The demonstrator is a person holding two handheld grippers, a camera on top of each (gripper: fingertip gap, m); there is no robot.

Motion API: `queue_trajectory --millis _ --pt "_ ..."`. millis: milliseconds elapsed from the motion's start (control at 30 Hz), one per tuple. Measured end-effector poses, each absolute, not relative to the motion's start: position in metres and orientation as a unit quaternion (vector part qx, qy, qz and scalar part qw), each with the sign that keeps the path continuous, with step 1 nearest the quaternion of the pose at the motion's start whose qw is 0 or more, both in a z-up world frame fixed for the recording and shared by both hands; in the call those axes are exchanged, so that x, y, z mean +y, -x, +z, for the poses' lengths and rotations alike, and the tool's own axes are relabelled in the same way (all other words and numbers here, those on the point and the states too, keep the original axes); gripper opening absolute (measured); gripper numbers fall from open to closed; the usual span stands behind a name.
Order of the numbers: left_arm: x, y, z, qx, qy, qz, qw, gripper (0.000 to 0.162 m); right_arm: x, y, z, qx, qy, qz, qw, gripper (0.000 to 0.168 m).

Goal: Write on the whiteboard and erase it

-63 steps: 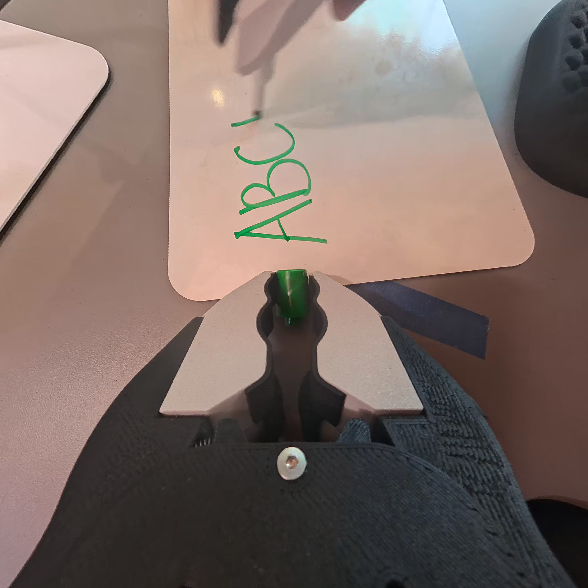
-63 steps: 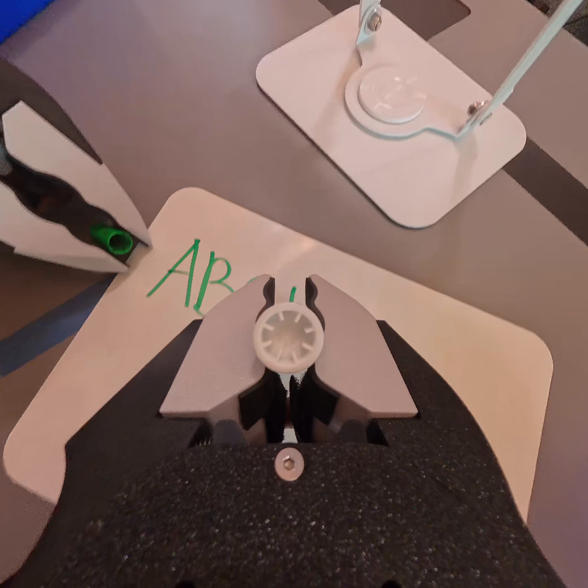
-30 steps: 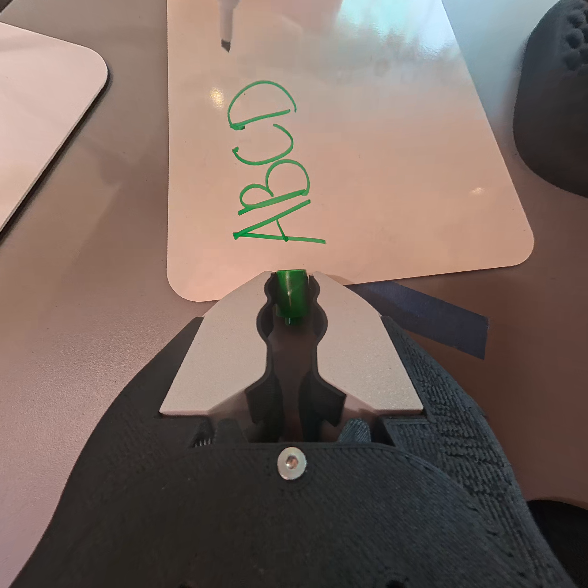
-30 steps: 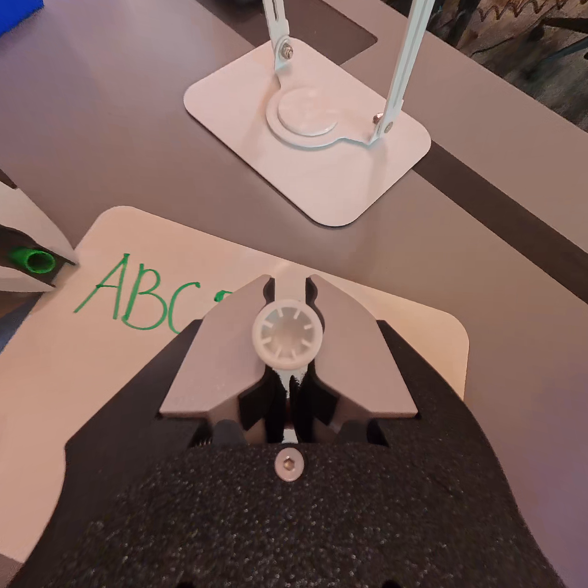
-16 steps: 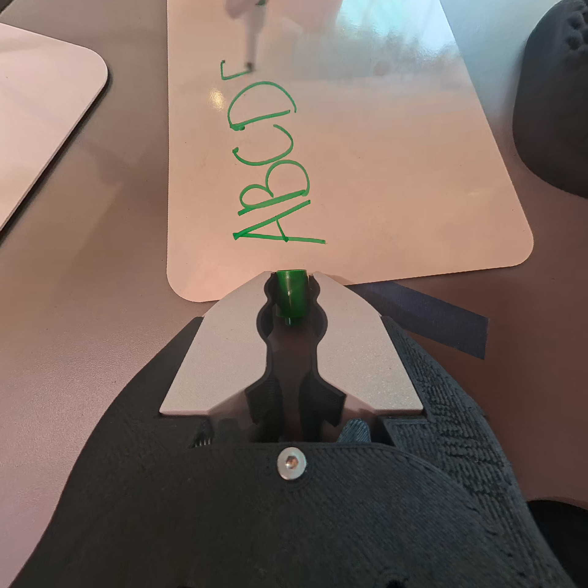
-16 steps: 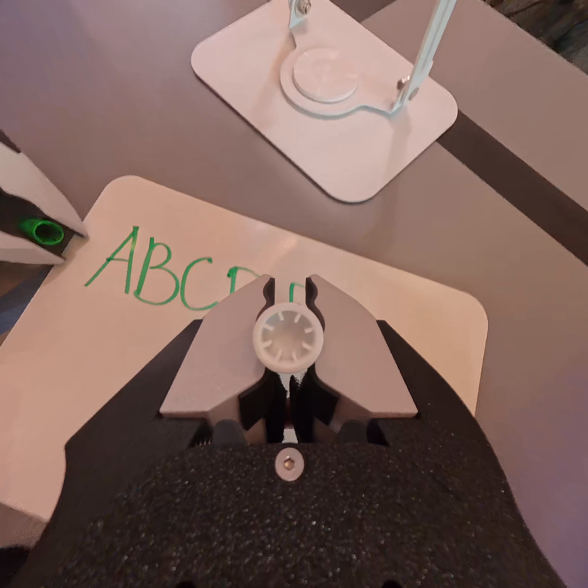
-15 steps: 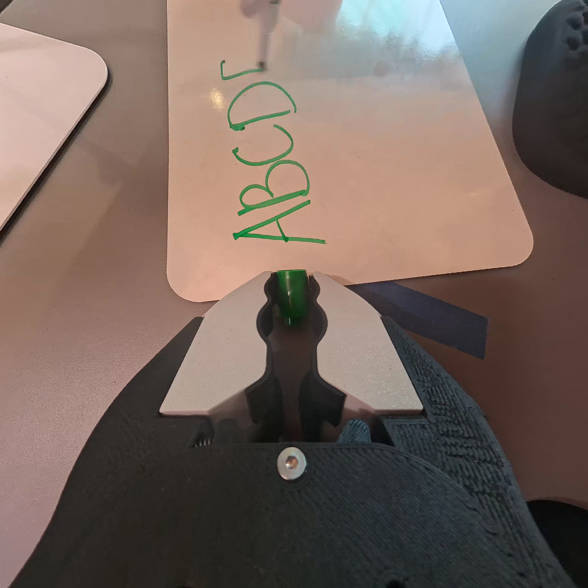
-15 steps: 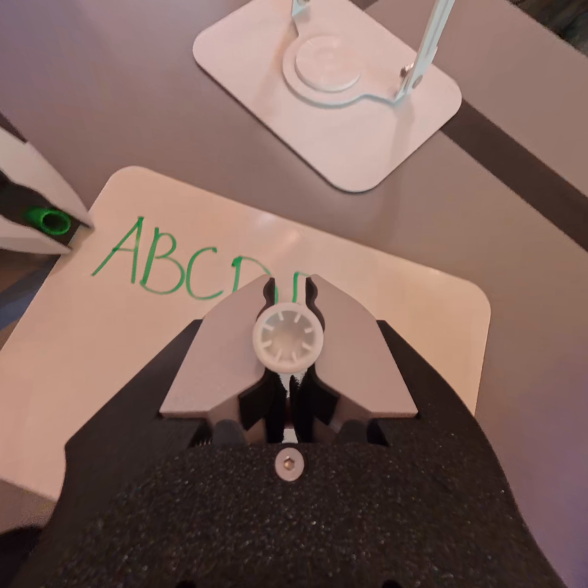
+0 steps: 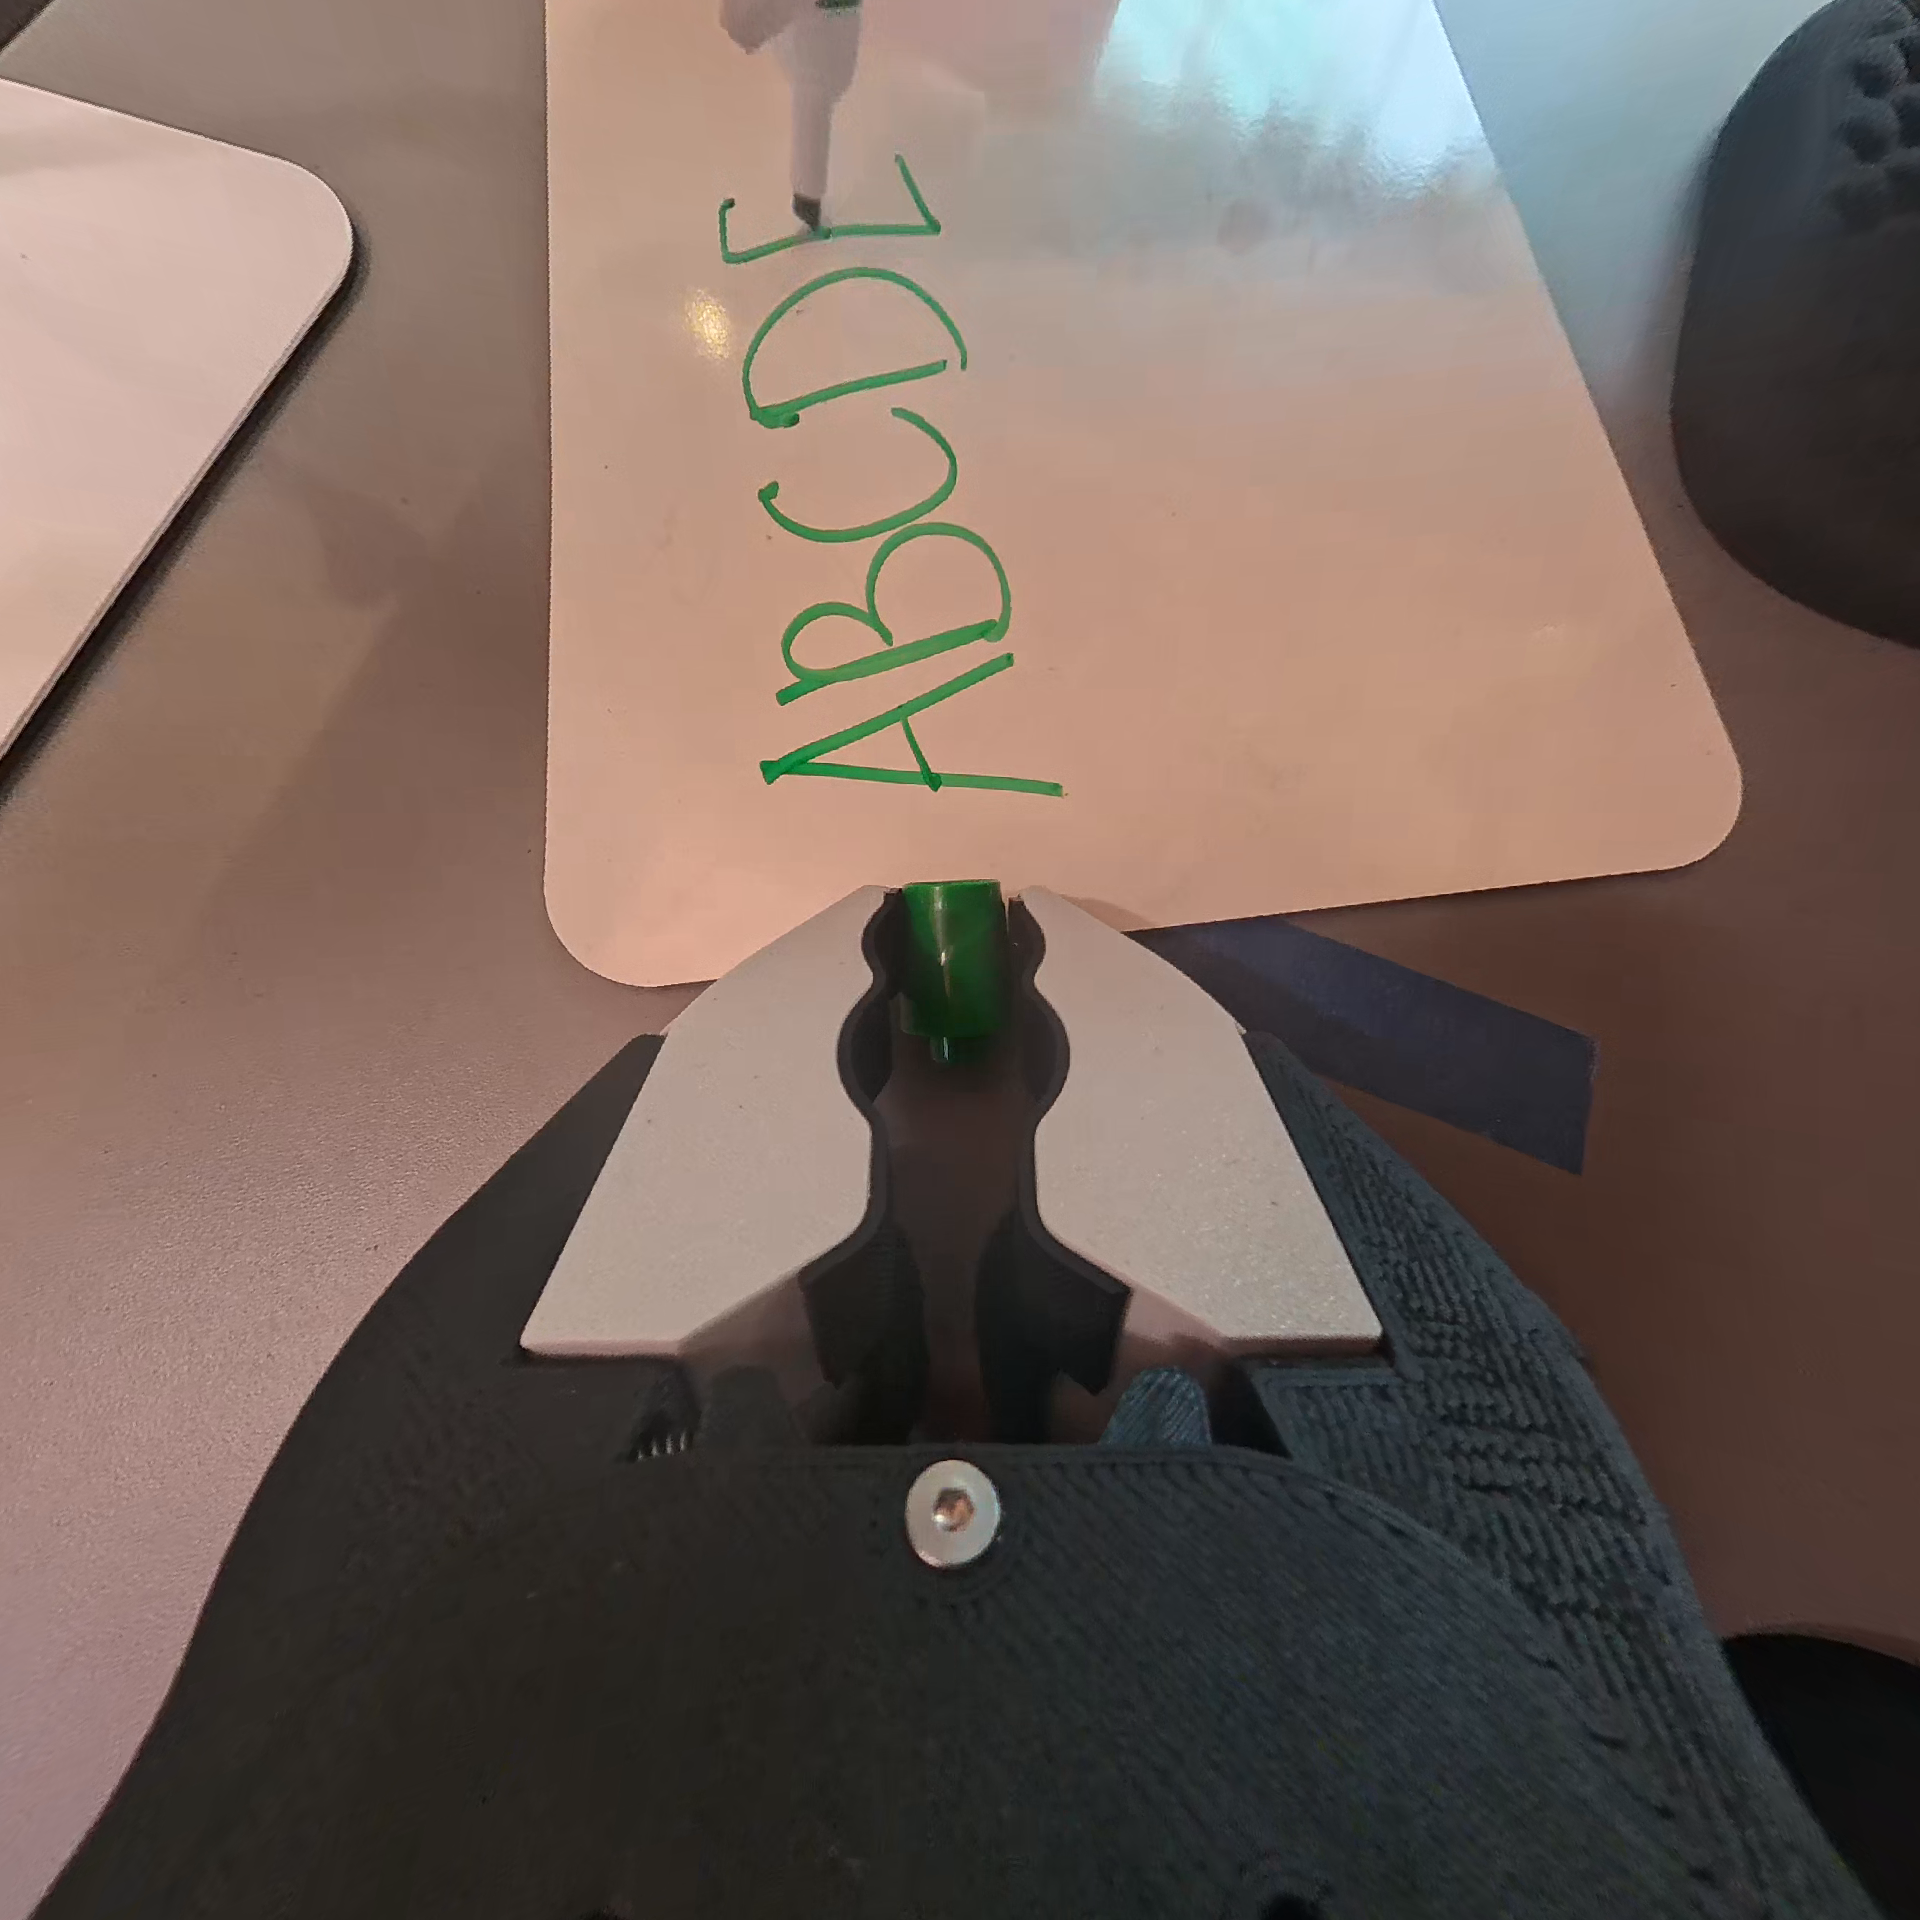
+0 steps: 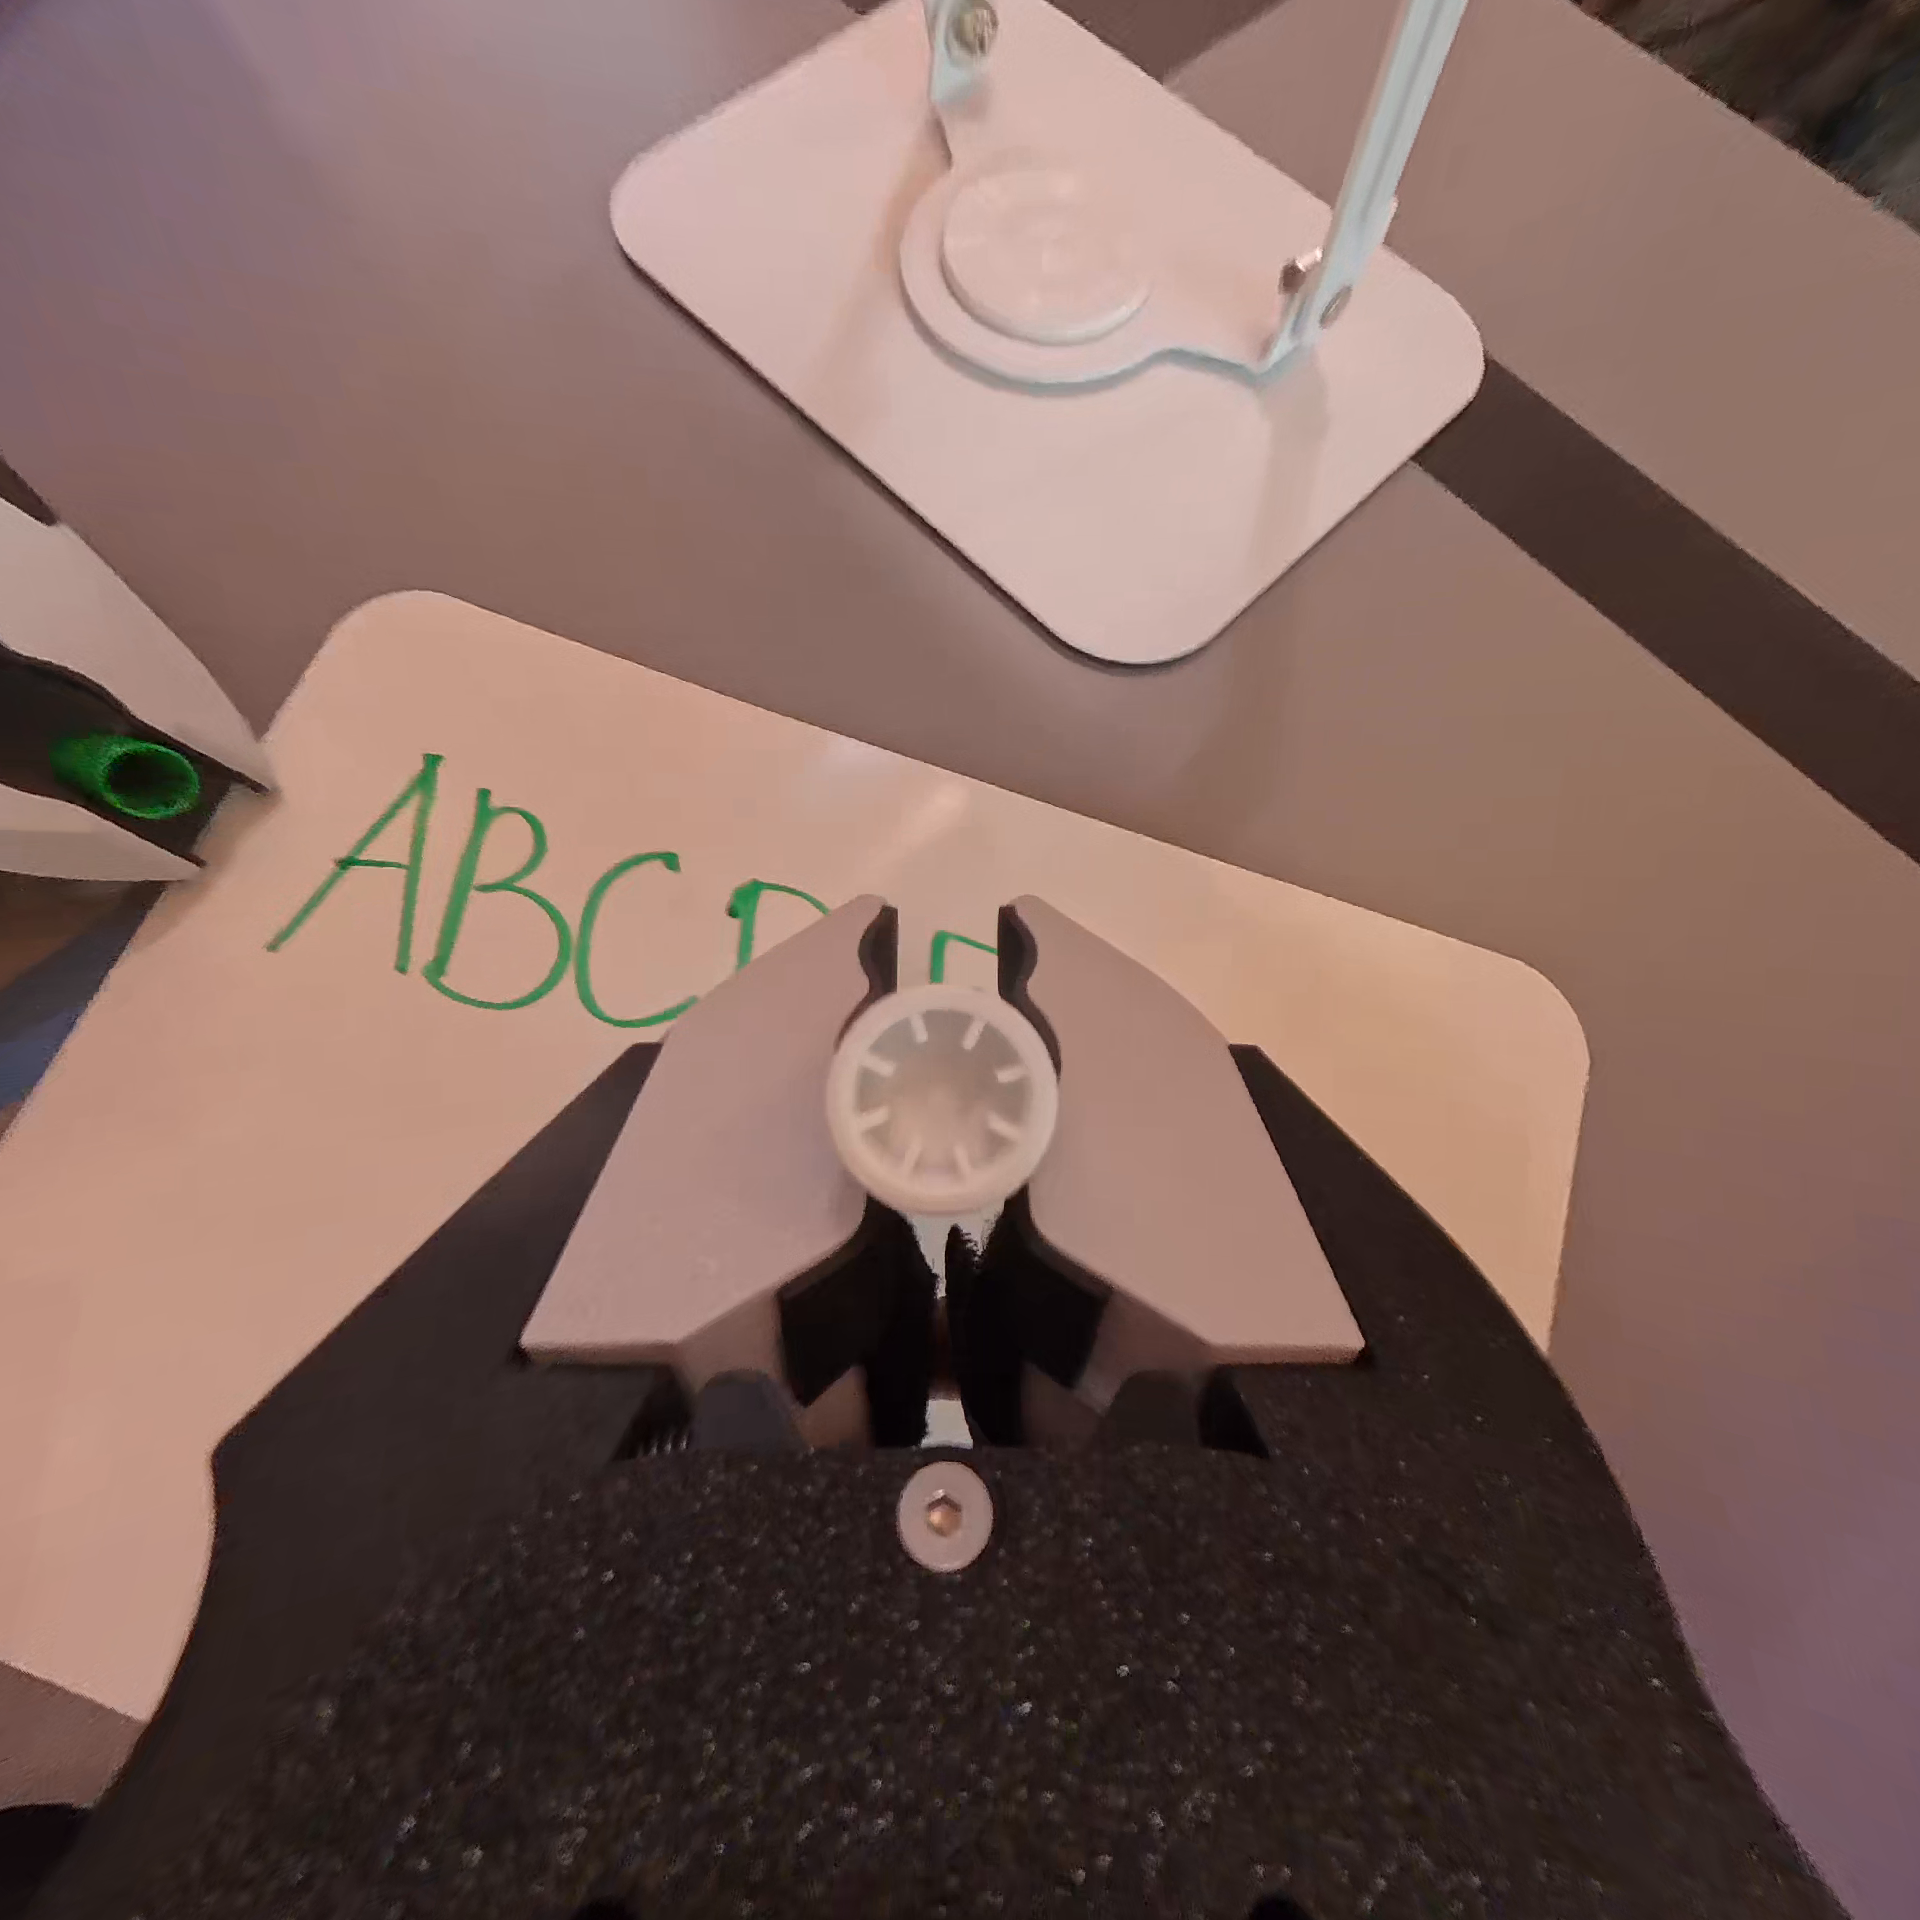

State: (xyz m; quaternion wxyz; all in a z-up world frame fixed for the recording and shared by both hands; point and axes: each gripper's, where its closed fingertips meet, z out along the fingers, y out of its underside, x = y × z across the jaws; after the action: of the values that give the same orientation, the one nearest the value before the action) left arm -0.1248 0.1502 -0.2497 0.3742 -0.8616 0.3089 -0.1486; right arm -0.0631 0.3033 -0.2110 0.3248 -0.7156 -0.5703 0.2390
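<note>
The left hand-held gripper (image 9: pixel 951 904) lies low over the tabletop (image 9: pixel 260 935), its fingers closed around a green marker cap (image 9: pixel 951 966) whose open end points at the near edge of the whiteboard (image 9: pixel 1299 623). A strip of dark blue tape (image 9: pixel 1434 1039) sits just beside that edge. The right hand-held gripper (image 10: pixel 940 935) is tilted steeply down over the whiteboard, clamped on a white marker (image 10: pixel 940 1101) (only its round back end shows in its own view). In the left wrist view the marker tip (image 9: pixel 808 206) touches the board at the far end of the green lettering (image 9: pixel 883 520). Beyond the board stands a white stand base (image 10: pixel 1091 468).
</note>
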Motion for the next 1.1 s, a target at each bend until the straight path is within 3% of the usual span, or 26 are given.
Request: queue_trajectory --millis 1100 --pt "0.15 0.124 -0.25 0.308 0.862 -0.148 0.375 0.02 0.336 0.043 -0.212 -0.542 0.733 0.233 0.338 0.019"
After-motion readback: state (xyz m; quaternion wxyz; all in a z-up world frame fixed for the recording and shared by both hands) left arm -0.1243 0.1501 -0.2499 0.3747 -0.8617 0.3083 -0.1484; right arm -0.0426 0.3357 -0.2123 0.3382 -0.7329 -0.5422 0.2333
